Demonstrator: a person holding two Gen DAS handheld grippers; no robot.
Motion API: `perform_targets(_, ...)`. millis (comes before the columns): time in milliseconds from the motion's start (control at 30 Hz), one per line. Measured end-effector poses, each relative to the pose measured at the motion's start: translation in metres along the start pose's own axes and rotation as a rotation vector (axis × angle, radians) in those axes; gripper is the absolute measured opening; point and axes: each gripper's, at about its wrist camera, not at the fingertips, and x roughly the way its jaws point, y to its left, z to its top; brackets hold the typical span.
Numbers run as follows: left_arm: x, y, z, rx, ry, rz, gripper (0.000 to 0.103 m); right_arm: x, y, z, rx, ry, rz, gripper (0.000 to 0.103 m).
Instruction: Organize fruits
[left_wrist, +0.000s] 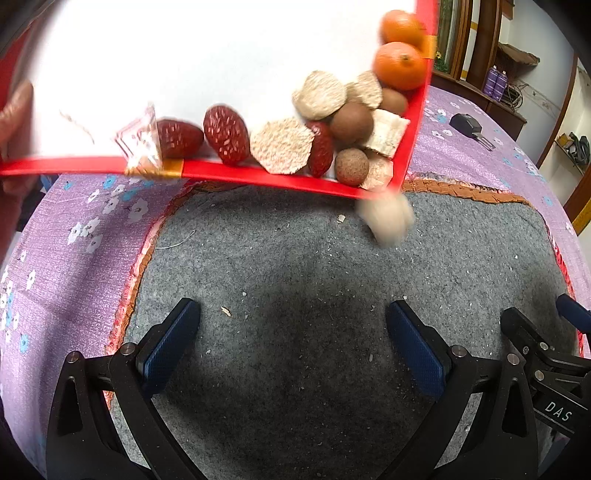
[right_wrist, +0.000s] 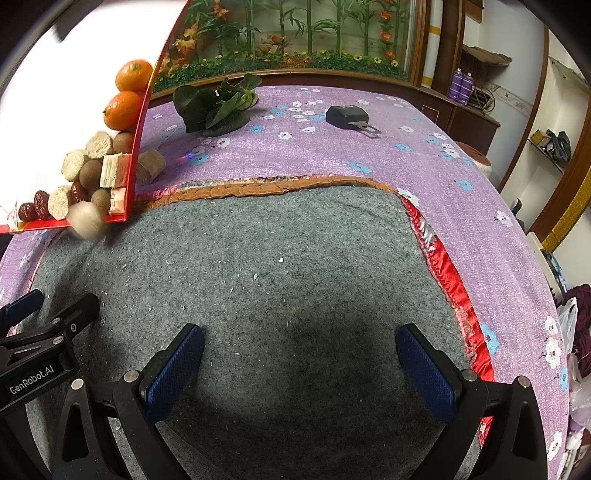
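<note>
A white tray with a red rim (left_wrist: 258, 177) is tilted above the far left of the grey felt mat (left_wrist: 295, 266). A person's hand (left_wrist: 14, 110) holds its left edge. Two oranges (left_wrist: 400, 64), red dates (left_wrist: 226, 133), brown longans (left_wrist: 351, 122) and pale cane pieces (left_wrist: 319, 94) crowd its low corner. One pale piece (left_wrist: 389, 219) is blurred in mid-fall off the corner, also seen in the right wrist view (right_wrist: 85, 220). My left gripper (left_wrist: 291, 310) and right gripper (right_wrist: 299, 332) hover open over the mat (right_wrist: 277, 277), nothing between their fingers.
The mat lies on a purple flowered tablecloth (right_wrist: 424, 155). A leafy green vegetable (right_wrist: 218, 107) and a black device (right_wrist: 347, 115) sit at the far side. A pale cane piece (right_wrist: 151, 164) shows just beyond the tray rim (right_wrist: 138, 147). Cabinets and shelves stand behind.
</note>
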Motion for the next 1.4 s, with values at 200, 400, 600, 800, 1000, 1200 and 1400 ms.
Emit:
perform_targets(200,0.0004,0.0003,0.001,-0.001,0.0,-0.001,0.103,0.0,0.0004,0.0003,0.0,0.0,0.0,0.103)
perform_targets(400,0.0003,0.0003,0.001,-0.001,-0.001,-0.001,0.103,0.0002,0.0005,0.0003,0.0,0.0,0.0,0.103)
perform_targets(600,0.0015,0.0002,0.0011,-0.001,0.0,-0.001,0.103,-0.0008,0.0003,0.0005,0.0,0.002,0.0,0.103)
perform_targets(800,0.0021,0.0004,0.0004,-0.001,-0.001,-0.001,0.103,-0.0004,0.0006,0.0006,0.0,0.003,0.0,0.103)
perform_targets(1000,0.0018,0.0006,-0.0004,-0.002,-0.001,-0.002,0.103,-0.0005,0.0003,0.001,0.0,0.002,0.001,0.103)
perform_targets(1200,0.0016,0.0001,-0.0012,-0.002,-0.001,-0.002,0.103,-0.0002,0.0006,0.0009,0.0,0.003,0.001,0.103)
perform_targets(1400,0.0016,0.0001,-0.0012,-0.002,-0.001,-0.002,0.103,-0.0004,0.0004,0.0008,0.0,0.002,0.001,0.103)
